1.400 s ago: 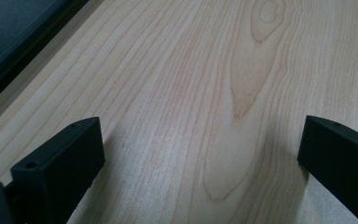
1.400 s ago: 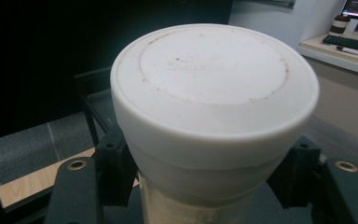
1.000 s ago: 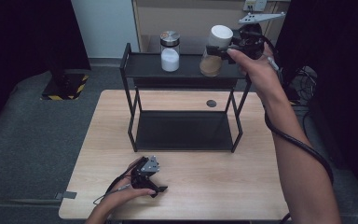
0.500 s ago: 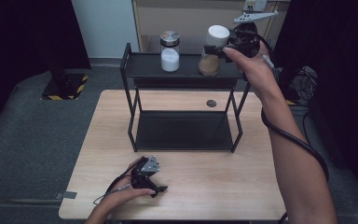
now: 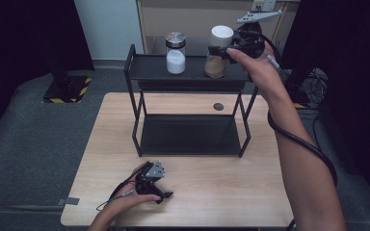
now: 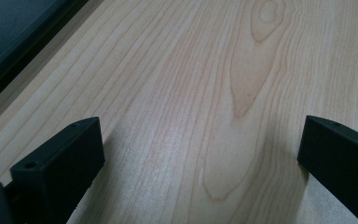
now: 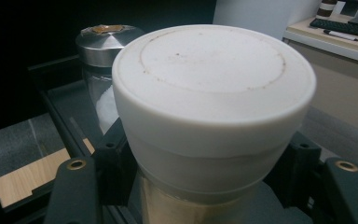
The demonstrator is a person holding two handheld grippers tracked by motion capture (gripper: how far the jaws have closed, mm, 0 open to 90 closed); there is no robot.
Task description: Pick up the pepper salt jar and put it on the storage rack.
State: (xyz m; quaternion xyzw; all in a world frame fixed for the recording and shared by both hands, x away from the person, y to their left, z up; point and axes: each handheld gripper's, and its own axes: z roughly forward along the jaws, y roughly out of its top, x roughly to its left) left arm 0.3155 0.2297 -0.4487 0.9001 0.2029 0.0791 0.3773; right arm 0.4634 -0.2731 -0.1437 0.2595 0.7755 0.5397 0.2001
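1. The right gripper is clamped on the white-lidded jar of brown powder, its jaws pressing on the jar just under the lid.
2. That jar is at the right end of the rack's top shelf, beside the metal-capped jar of white powder, which stands near the shelf's middle.
3. Compared with a second ago, the white-lidded jar has come lower and slightly nearer the metal-capped jar; earlier it hung a little higher at the shelf's right end. Its base now looks level with the shelf, though whether it rests fully there cannot be told from above.
4. My reading: the jar is being set down on the top shelf, and the placing is nearly complete. What remains is likely to let go and draw the gripper back without tipping the jar.
5. The left gripper lies on the table in front of the rack, jaws apart with nothing between them; bare wood grain shows between them in the left gripper view.
6. A small dark disc lies on the table behind the rack's lower shelf, to the right.
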